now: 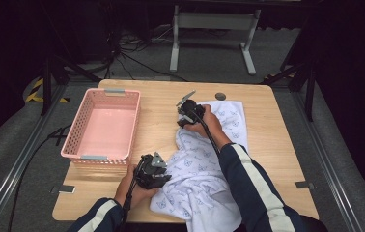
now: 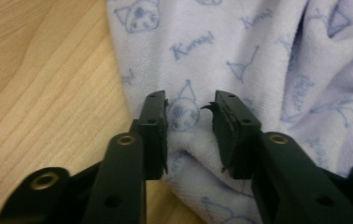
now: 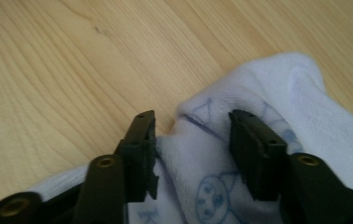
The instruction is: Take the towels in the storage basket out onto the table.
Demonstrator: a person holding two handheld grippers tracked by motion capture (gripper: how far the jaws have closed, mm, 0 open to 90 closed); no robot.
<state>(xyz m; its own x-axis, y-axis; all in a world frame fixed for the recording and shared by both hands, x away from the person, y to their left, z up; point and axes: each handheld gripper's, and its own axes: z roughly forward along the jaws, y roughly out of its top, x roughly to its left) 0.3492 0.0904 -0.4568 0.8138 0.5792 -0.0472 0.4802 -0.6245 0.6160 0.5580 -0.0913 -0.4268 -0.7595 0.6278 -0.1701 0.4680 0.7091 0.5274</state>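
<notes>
1. The left claw (image 2: 189,109) stands part open, its two black jaws astride a fold of the towel (image 2: 240,60) with a gap showing between pad and cloth on each side; whether the pads press the fold I cannot tell.
2. The right claw (image 3: 191,135) is likewise part open, its jaws straddling a raised corner of the towel (image 3: 300,107), the cloth bunched between them.
3. In the high view the left claw (image 1: 163,174) sits at the towel's near left edge, the right claw (image 1: 186,112) at its far left corner.
4. The towel (image 1: 204,169), white with pale blue cartoon prints, lies rumpled on the right half of the tabletop (image 1: 156,111) and hangs over its near edge.
5. A pink basket (image 1: 77,140) stands on the tabletop's left side, just beyond the left claw.
</notes>
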